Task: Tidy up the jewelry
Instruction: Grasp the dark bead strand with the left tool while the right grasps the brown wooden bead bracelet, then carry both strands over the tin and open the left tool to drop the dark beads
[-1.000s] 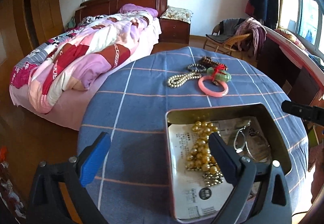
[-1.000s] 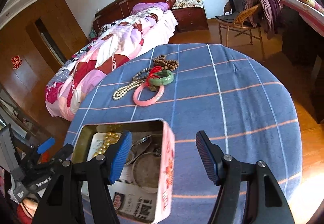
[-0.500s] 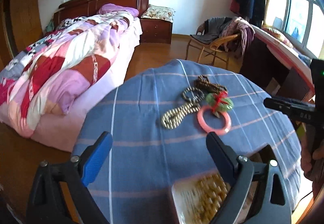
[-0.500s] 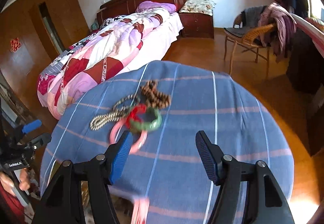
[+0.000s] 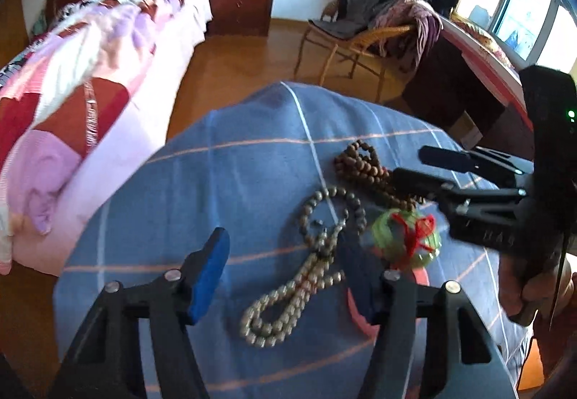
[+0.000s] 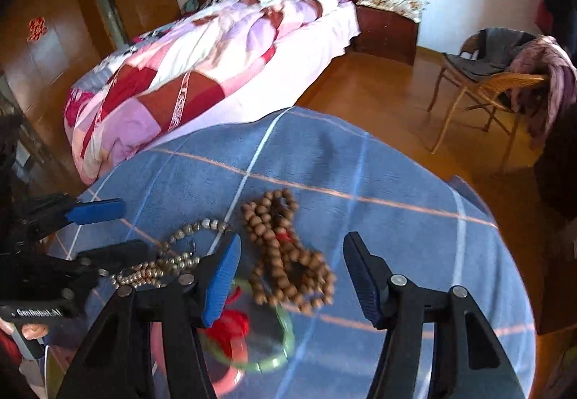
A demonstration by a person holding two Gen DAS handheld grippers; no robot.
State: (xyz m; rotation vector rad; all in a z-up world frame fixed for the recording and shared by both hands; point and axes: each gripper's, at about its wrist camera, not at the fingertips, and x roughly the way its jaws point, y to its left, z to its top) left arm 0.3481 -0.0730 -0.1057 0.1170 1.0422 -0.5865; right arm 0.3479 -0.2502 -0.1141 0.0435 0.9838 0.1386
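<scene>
Jewelry lies on a round table with a blue checked cloth (image 5: pixel 234 175). My left gripper (image 5: pixel 285 272) is open, its jaws on either side of a grey-silver bead necklace (image 5: pixel 288 294). A green bangle with red thread (image 5: pixel 407 236) and a pink bangle (image 5: pixel 355 316) lie to its right. My right gripper (image 6: pixel 292 276) is open above a brown wooden bead strand (image 6: pixel 288 262), with the green bangle (image 6: pixel 281 352) just below it. The brown strand (image 5: pixel 368 171) also shows in the left wrist view. The right gripper (image 5: pixel 429 168) reaches in from the right there.
A bed with a pink and red quilt (image 6: pixel 202 60) stands beyond the table's far left edge. A wicker chair draped with clothes (image 6: pixel 505 74) stands on the wooden floor to the far right. A desk under the window (image 5: pixel 479 49) lies on the right.
Both grippers have moved forward across the table from the tin box to the jewelry pile. The tin has dropped out of both views. Both jaws stay open.
</scene>
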